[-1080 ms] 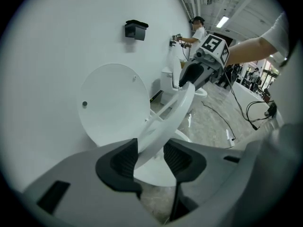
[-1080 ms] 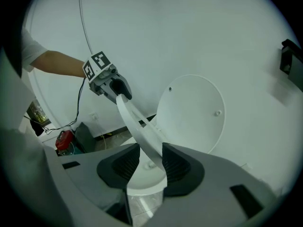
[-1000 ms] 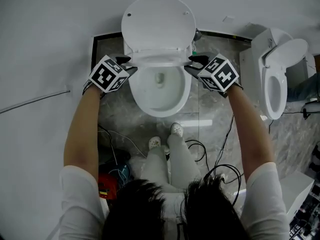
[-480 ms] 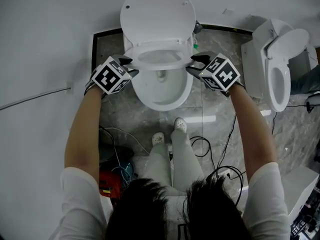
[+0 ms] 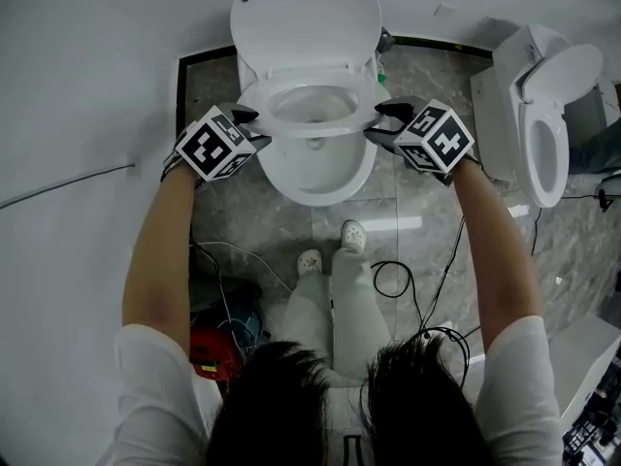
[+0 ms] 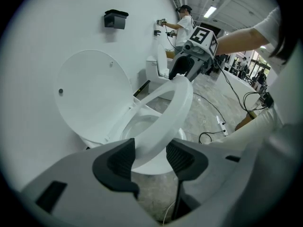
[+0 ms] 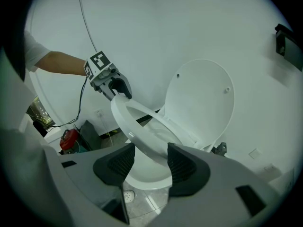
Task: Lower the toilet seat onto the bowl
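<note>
Toilet seat tilted, partway down over the bowl; lid upright. Its side rims lie between the spread jaws of left gripper and right gripper. Both pairs have just been opening.

Smooth, glossy white plastic on the toilet seat and the raised lid; glazed, ceramic-looking white on the bowl. Polished grey floor with stone-like veining, shiny under a pale reflected streak. Plain matt white wall at left. Ribbed matt black pads on the left gripper, set in smooth grey plastic. Soft white cloth sleeves, near
</note>
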Motion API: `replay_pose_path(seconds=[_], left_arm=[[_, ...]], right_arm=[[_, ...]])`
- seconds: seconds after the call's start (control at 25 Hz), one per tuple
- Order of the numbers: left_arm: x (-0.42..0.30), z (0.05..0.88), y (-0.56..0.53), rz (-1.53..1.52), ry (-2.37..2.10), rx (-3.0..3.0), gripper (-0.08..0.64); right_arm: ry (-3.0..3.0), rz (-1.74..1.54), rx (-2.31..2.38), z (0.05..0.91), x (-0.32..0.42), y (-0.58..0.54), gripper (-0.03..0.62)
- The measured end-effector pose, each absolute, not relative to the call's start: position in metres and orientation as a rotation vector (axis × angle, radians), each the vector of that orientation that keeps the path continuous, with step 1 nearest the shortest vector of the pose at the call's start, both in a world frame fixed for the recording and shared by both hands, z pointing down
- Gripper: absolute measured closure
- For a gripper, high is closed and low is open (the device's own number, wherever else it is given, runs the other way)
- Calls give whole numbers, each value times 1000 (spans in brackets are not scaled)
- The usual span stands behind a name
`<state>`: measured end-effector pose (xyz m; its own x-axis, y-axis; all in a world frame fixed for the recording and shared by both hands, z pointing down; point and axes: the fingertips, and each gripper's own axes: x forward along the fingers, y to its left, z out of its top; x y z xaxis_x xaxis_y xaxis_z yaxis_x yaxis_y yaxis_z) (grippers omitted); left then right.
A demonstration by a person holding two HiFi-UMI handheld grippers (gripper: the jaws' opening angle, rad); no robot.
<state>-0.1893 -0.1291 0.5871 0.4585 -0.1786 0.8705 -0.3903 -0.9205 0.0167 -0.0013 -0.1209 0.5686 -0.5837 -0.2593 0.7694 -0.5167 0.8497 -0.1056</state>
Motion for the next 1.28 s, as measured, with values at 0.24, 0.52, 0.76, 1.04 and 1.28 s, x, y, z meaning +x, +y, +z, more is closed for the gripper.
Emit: replay_pose_path(seconds=[0.24,0.52,0.76,1.04,1.28], left_arm=[[-190,600,-116,1466,-455,2510,339],[-188,615,-101,1524,-430,2521,334],[-186,632,-82,1533,-362,2511,305],[-187,656,-58,1550,-292,2466,281],[-185,673,-48,1570,-260,2429,265]], right_arm=[[-2196,401,531,582,-2,-108,348],[-2189,382,500,598,-1,-93,342],[-2154,372,423,617,-2,-73,342],[-2111,385,354,643,-4,-52,327],[-2096,432,326,660,-3,-43,303]])
